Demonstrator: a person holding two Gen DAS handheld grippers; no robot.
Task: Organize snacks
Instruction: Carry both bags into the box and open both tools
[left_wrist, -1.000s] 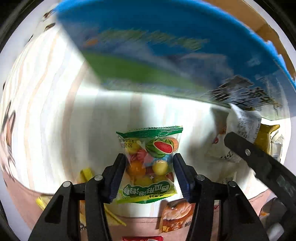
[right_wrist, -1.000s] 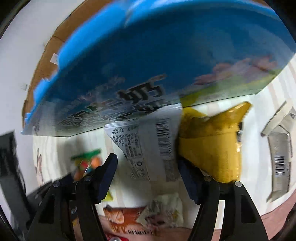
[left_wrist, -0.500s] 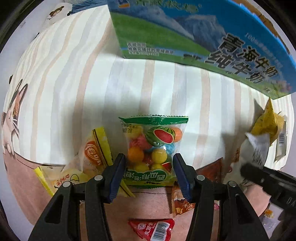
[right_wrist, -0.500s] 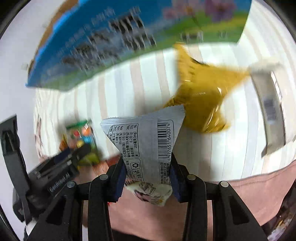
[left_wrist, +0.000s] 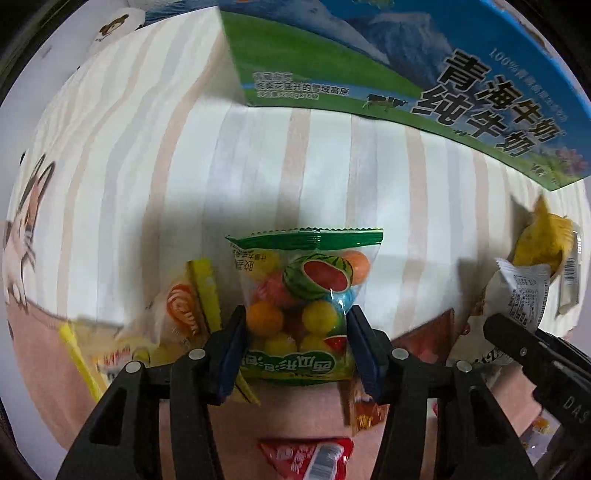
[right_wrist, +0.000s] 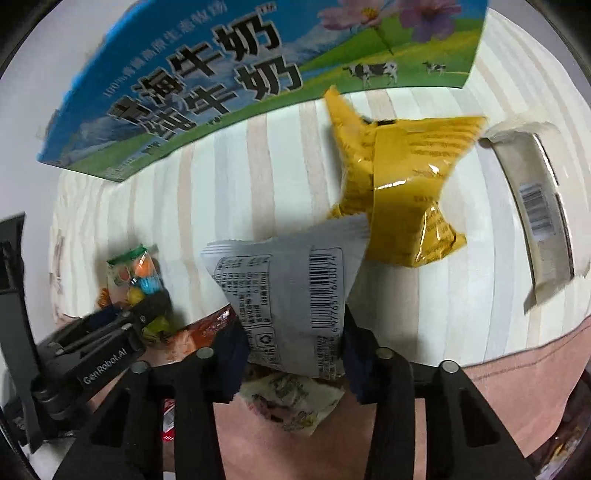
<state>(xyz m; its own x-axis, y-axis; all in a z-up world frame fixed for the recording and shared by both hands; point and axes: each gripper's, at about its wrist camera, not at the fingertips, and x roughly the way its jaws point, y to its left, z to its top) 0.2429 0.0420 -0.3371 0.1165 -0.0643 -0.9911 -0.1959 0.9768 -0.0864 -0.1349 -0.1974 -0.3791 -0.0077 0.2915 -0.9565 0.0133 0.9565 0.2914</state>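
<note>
My left gripper (left_wrist: 295, 350) is shut on a clear candy bag (left_wrist: 303, 295) with a green top and a watermelon picture, held over the striped cloth. In the right wrist view my right gripper (right_wrist: 293, 350) is shut on a grey-white snack packet (right_wrist: 291, 291) with a barcode, its pads pressing both sides. The same grey packet (left_wrist: 524, 299) shows at the right of the left wrist view. The left gripper with the candy bag (right_wrist: 136, 273) appears at the left of the right wrist view. A blue and green milk carton box (left_wrist: 406, 70) (right_wrist: 229, 74) stands behind.
A yellow snack bag (right_wrist: 402, 184) and a white barcoded packet (right_wrist: 539, 206) lie on the striped cloth (left_wrist: 147, 184) at right. Yellow and orange wrappers (left_wrist: 184, 314), a brown packet (left_wrist: 424, 336) and a red packet (left_wrist: 306, 454) lie near the cloth's pink front edge.
Both grippers drew back from under the milk box, which now sits farther off. The right gripper closed on the grey packet and lifted it. The left still holds the candy bag.
</note>
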